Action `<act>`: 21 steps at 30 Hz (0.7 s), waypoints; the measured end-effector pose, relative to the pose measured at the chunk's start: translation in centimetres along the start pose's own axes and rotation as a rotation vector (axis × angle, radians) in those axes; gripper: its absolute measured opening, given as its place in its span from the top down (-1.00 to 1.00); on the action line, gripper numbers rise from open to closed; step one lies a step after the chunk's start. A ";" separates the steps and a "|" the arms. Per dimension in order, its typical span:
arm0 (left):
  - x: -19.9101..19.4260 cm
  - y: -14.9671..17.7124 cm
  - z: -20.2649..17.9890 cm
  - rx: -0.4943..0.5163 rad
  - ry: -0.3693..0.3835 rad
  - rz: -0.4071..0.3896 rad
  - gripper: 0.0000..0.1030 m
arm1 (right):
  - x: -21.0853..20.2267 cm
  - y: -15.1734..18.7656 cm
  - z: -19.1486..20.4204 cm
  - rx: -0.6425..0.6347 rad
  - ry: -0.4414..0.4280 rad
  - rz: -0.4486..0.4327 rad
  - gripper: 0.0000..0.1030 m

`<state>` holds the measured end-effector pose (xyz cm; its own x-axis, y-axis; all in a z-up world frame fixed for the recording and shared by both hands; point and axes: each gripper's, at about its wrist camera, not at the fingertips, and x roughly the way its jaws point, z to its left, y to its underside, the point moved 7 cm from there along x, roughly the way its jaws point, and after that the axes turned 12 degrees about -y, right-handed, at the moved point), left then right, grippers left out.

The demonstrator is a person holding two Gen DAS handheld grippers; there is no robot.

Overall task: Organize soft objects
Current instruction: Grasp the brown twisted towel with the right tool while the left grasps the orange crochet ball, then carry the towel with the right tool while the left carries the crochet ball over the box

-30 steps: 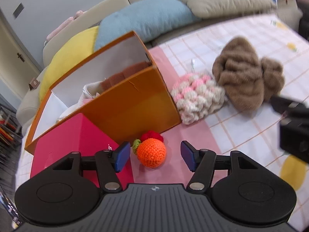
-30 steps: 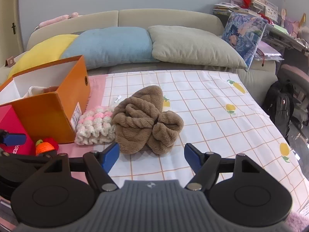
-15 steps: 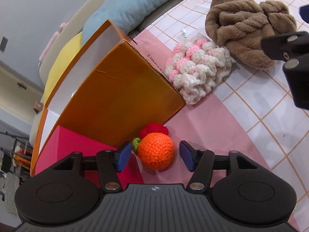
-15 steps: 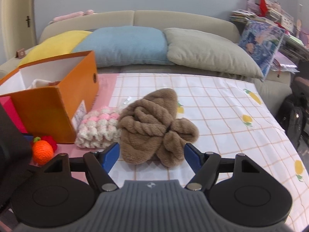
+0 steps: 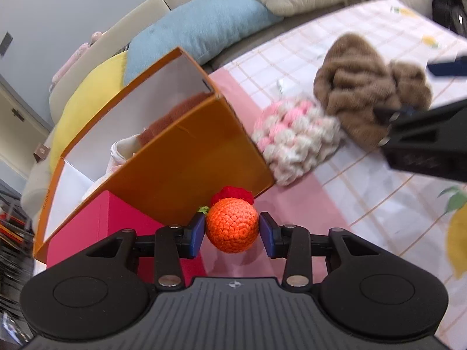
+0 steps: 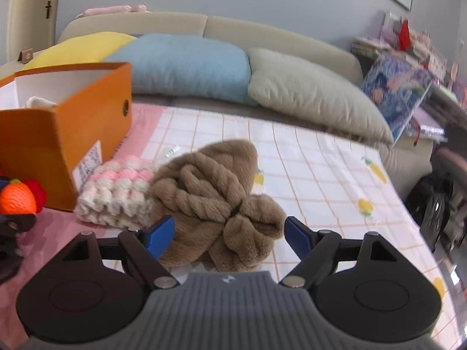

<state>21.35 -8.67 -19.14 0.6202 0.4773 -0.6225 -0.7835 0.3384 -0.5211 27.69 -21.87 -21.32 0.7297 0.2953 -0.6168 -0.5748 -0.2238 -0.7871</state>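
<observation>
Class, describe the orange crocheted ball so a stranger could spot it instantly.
Find the orange box on the bed. At its near corner, the left gripper pinches the orange crocheted ball. It is smooth and round, unlike the smaller red crocheted piece behind it.

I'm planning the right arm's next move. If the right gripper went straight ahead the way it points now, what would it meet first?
The brown plush bundle. It lies directly ahead of the open right gripper, partly between its blue fingertips, and looks very close, though depth is hard to judge through the fisheye.
</observation>
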 end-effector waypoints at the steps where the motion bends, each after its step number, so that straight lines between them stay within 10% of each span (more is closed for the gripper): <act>1: -0.3 -0.1 0.0 -0.009 0.012 -0.002 0.11 | 0.2 0.1 -0.4 0.025 -0.004 0.004 -0.54; 7: -1.3 -0.4 0.3 -0.047 0.067 0.009 0.11 | 0.8 0.5 -2.5 0.190 -0.061 0.018 -0.21; 14: -2.5 -0.7 0.6 -0.065 0.103 -0.007 0.11 | 1.1 0.7 -2.0 0.197 -0.107 0.048 0.81; 21: -4.2 -0.2 1.8 -0.091 0.119 -0.033 0.11 | -1.9 -0.5 -0.3 0.075 -0.055 -0.013 0.86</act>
<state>18.79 -9.31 -15.38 0.6503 0.3655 -0.6660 -0.7590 0.2747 -0.5903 26.69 -22.57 -19.74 0.7171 0.3490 -0.6033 -0.5927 -0.1500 -0.7913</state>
